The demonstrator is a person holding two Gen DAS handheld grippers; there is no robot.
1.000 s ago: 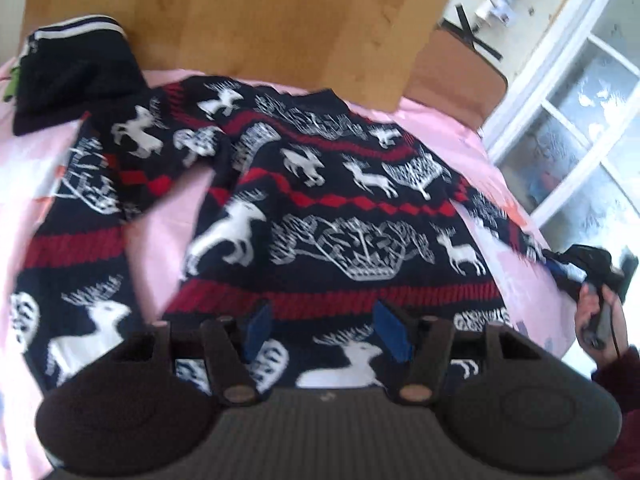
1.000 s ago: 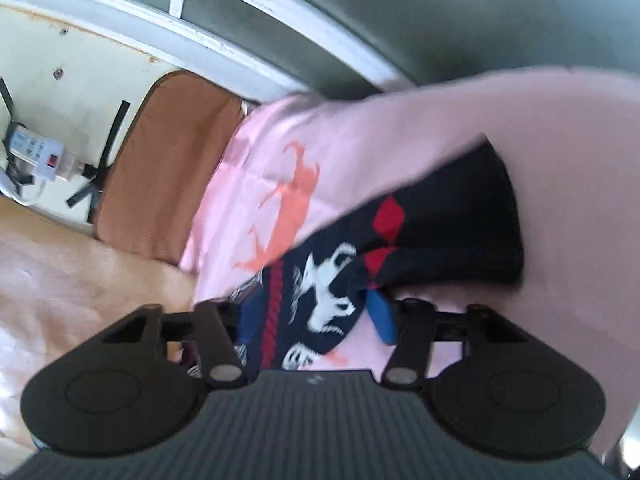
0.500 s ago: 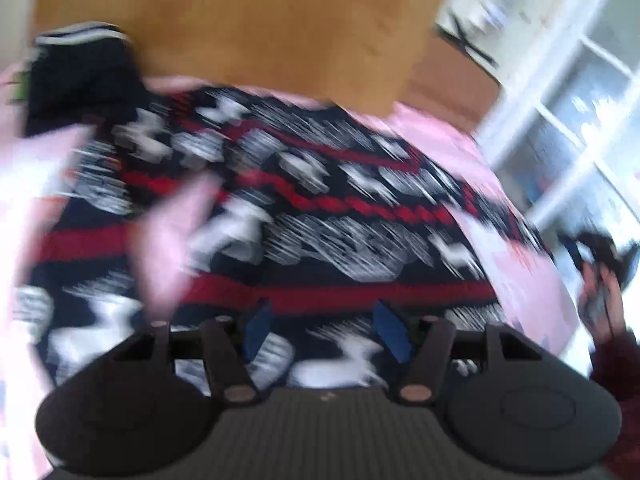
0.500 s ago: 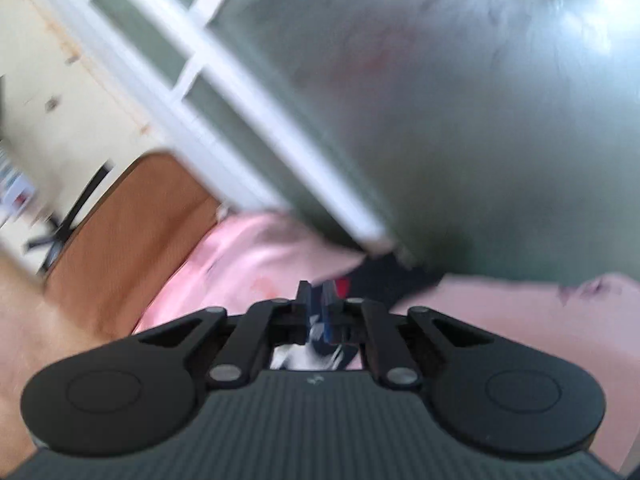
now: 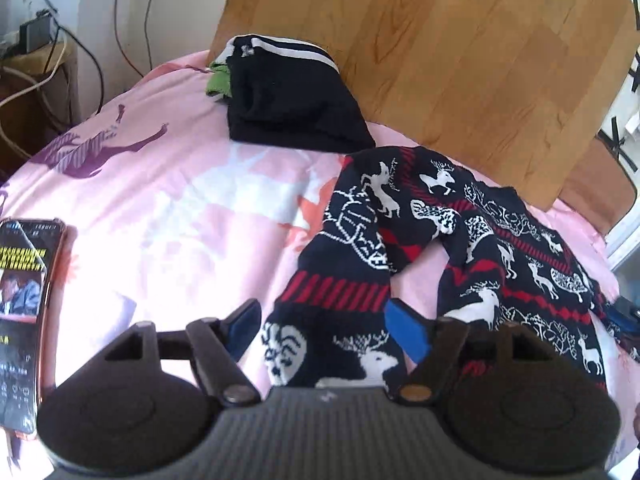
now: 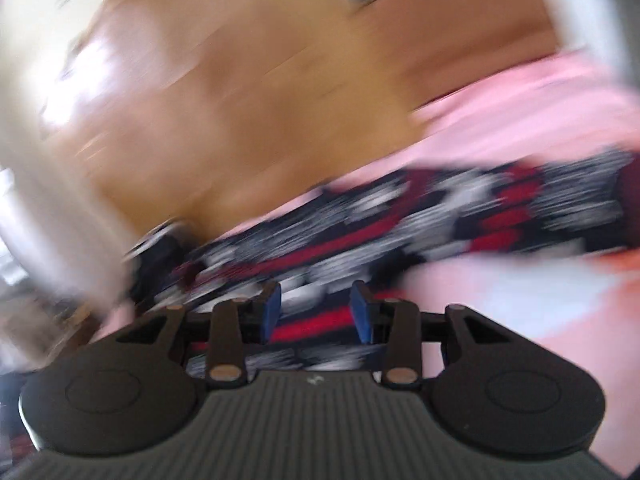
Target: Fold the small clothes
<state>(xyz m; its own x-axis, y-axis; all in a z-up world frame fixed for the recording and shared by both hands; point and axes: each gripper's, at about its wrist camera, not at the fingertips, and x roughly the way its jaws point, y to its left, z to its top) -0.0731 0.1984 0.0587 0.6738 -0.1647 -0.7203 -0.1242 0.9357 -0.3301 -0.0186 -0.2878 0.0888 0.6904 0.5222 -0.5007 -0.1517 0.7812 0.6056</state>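
A dark navy sweater (image 5: 520, 256) with white reindeer and red stripes lies spread on the pink bedsheet (image 5: 180, 208). Its left sleeve (image 5: 348, 264) runs down toward my left gripper (image 5: 326, 330), which is open with the sleeve's lower end between its blue pads, not clamped. In the blurred right wrist view the sweater (image 6: 420, 216) stretches across the sheet. My right gripper (image 6: 316, 312) is open above it, holding nothing.
A folded black garment with white stripes (image 5: 288, 100) and something green lies at the sheet's far edge against a wooden headboard (image 5: 440, 40). A phone (image 5: 24, 320) with a lit screen lies at the left. Cables hang at the far left wall.
My left gripper has swung left from the sweater body to its left sleeve. My right gripper closed on the right sleeve, moved fast, and is now open again over the sweater.
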